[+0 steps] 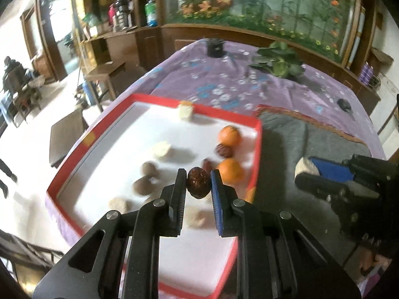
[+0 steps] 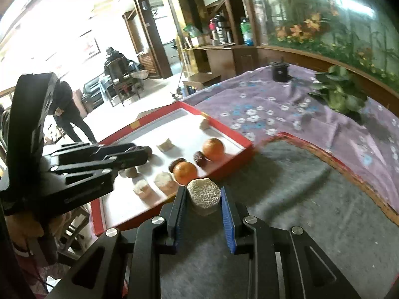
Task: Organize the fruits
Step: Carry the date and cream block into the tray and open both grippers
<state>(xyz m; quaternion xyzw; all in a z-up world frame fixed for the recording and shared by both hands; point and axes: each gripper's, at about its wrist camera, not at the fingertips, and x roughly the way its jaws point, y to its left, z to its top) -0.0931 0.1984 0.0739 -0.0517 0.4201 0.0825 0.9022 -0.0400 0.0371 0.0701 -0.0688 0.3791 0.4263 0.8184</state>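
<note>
Tray (image 1: 258, 134) holds two oranges (image 1: 230, 134), two dates (image 1: 224, 150). Left gripper (image 1: 198, 174) clamps a third date (image 1: 197, 182); right gripper (image 2: 203, 191) pinches a white chunk (image 2: 204, 195).

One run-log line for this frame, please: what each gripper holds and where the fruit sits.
left gripper: shut on date, over tray | right gripper: shut on white chunk, over grey mat | two oranges in tray

Purple floral tablecloth (image 1: 224, 87), grey mat (image 2: 286, 186)
</note>
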